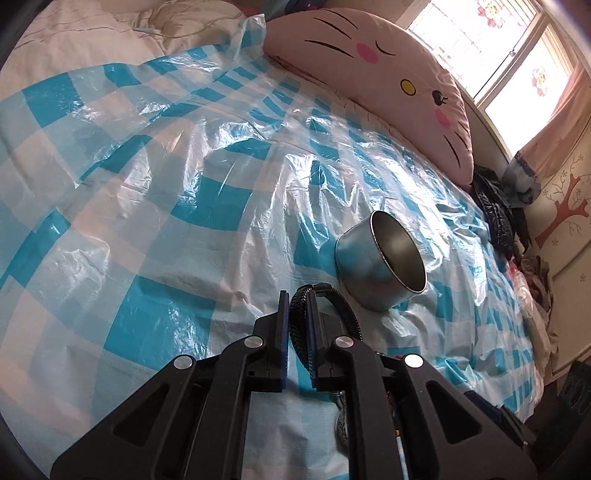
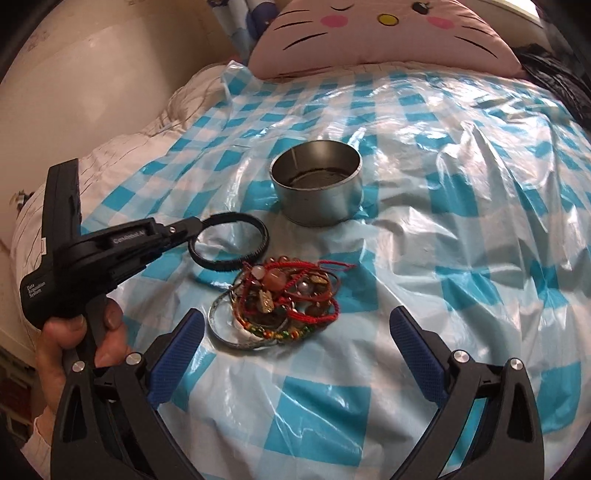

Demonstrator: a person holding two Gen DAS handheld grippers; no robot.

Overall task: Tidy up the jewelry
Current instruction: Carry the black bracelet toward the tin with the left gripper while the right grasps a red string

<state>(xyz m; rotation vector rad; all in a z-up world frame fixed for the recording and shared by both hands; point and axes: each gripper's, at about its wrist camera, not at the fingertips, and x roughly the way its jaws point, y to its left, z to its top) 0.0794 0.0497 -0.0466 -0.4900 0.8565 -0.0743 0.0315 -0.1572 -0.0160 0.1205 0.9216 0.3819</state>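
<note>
My left gripper [image 1: 297,301] is shut on a black braided bracelet [image 1: 300,325], held above the sheet near the metal tin [image 1: 380,266]. In the right wrist view the left gripper [image 2: 195,223] holds the same bracelet [image 2: 229,242] by its left side, between the round metal tin [image 2: 316,182] and a pile of jewelry [image 2: 284,299]. The pile has red cords, beads and a metal bangle. The tin looks empty. My right gripper [image 2: 295,339] is open wide and empty, just in front of the pile.
A blue and white checked plastic sheet [image 2: 443,258] covers the bed. A pink cat-face pillow [image 2: 384,33] lies at the head. Dark clothing [image 1: 495,214] sits at the bed's right edge, near a window [image 1: 491,44].
</note>
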